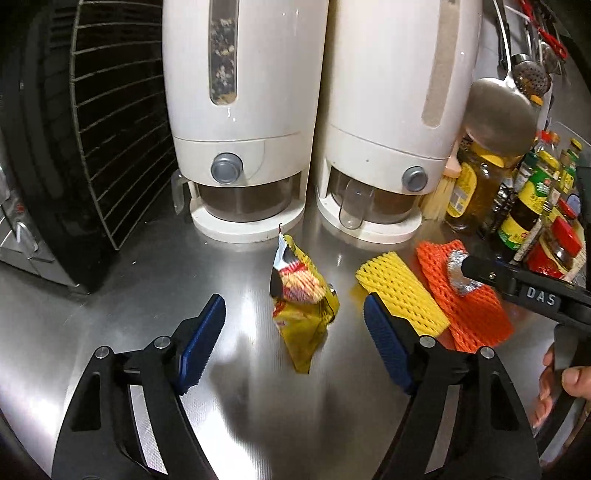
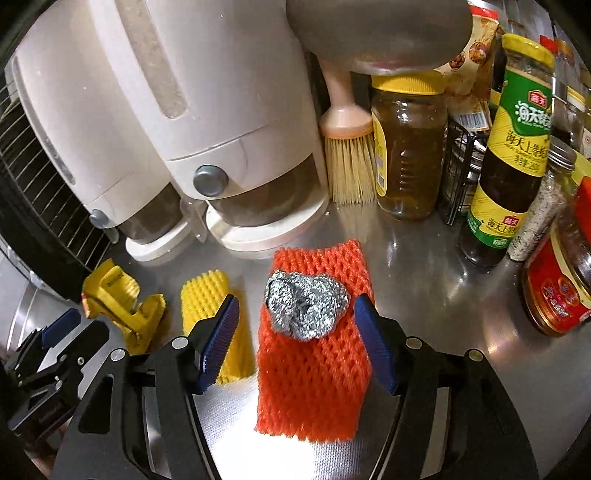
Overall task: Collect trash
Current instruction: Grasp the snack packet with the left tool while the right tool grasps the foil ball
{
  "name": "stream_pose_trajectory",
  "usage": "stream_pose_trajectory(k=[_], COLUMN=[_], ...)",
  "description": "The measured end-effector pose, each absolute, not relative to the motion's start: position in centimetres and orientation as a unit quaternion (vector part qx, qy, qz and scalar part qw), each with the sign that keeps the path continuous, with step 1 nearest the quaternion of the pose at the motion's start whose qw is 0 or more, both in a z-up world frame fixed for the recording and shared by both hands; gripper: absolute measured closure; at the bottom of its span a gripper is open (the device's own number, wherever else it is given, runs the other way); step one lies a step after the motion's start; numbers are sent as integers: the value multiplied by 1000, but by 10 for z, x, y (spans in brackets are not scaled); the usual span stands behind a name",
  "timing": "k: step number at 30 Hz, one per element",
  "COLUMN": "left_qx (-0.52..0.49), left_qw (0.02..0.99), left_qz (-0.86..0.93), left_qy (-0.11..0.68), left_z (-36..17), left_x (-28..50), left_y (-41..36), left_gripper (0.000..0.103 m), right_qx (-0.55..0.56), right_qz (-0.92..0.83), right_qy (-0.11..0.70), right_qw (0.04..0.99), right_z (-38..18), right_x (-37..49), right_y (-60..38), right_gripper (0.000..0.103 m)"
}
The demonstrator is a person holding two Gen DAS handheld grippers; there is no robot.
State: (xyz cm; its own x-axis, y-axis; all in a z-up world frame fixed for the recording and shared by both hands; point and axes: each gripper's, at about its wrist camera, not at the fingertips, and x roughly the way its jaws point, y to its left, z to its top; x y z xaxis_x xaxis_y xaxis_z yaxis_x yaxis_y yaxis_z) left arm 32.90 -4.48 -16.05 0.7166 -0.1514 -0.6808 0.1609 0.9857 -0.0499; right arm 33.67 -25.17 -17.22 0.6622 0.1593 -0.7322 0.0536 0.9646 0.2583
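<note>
A crumpled yellow snack wrapper point(image 1: 304, 310) lies on the steel counter point(image 1: 129, 295), between the wide-apart blue pads of my left gripper point(image 1: 295, 332). Neither pad touches it. Right of it lie a yellow foam net point(image 1: 400, 295) and an orange foam net point(image 1: 476, 314). A foil ball point(image 2: 306, 308) rests on the orange net point(image 2: 314, 373). My right gripper point(image 2: 297, 332) straddles the ball with gaps showing at its pads. One of its fingers point(image 1: 480, 271) reaches the foil ball point(image 1: 456, 273) in the left wrist view. The wrapper point(image 2: 118, 306) and the yellow net point(image 2: 207, 295) also show at left.
Two white dispensers point(image 1: 240, 110) point(image 1: 388, 122) stand at the back, a black wire rack point(image 1: 92, 129) at left. A brush point(image 2: 347, 147), jars point(image 2: 406, 147) and sauce bottles point(image 2: 513, 147) crowd the right. A ladle point(image 2: 376, 33) hangs overhead. A hand point(image 1: 561, 384) holds the right gripper.
</note>
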Motion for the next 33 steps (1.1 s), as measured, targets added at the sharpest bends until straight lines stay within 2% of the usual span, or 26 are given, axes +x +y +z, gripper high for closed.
stream_pose_trajectory(k=[5, 7, 8, 10, 13, 15, 17, 18, 19, 20, 30, 33], left_qx=[1, 0, 0, 2, 7, 9, 14, 15, 17, 20, 38, 43], left_qw=[922, 920, 919, 918, 919, 921, 923, 923, 924, 925, 931, 933], left_qz=[-94, -98, -101, -106, -109, -108, -105, -106, -105, -104, -95, -94], left_qy=[376, 379, 381, 382, 378, 375, 370, 369, 367, 364, 349, 345], left_z=[-170, -172, -172, -172, -171, -169, -167, -165, -163, -161, -146, -145], left_x=[345, 348, 349, 351, 350, 347, 343, 341, 338, 335, 315, 312], left_y=[-48, -49, -50, -52, -54, -54, -55, -55, -55, -55, -50, -49], left_gripper=[38, 51, 54, 70, 77, 78, 78, 79, 79, 79, 79, 79], right_qx=[137, 138, 137, 139, 142, 138, 131, 131, 130, 128, 139, 139], right_qz=[30, 32, 31, 31, 32, 32, 31, 32, 33, 34, 20, 18], right_qy=[417, 423, 425, 424, 419, 416, 411, 409, 406, 407, 415, 409], right_qw=[898, 895, 894, 894, 896, 898, 902, 903, 904, 904, 899, 902], right_z=[-180, -184, -185, -186, -184, -182, -177, -176, -173, -172, -176, -174], right_x=[346, 348, 349, 350, 347, 344, 340, 338, 336, 335, 334, 335], right_y=[-253, -252, -252, -253, -255, -254, -254, -253, -254, -253, -255, -254], right_gripper=[37, 43, 44, 50, 56, 59, 74, 78, 90, 93, 88, 67])
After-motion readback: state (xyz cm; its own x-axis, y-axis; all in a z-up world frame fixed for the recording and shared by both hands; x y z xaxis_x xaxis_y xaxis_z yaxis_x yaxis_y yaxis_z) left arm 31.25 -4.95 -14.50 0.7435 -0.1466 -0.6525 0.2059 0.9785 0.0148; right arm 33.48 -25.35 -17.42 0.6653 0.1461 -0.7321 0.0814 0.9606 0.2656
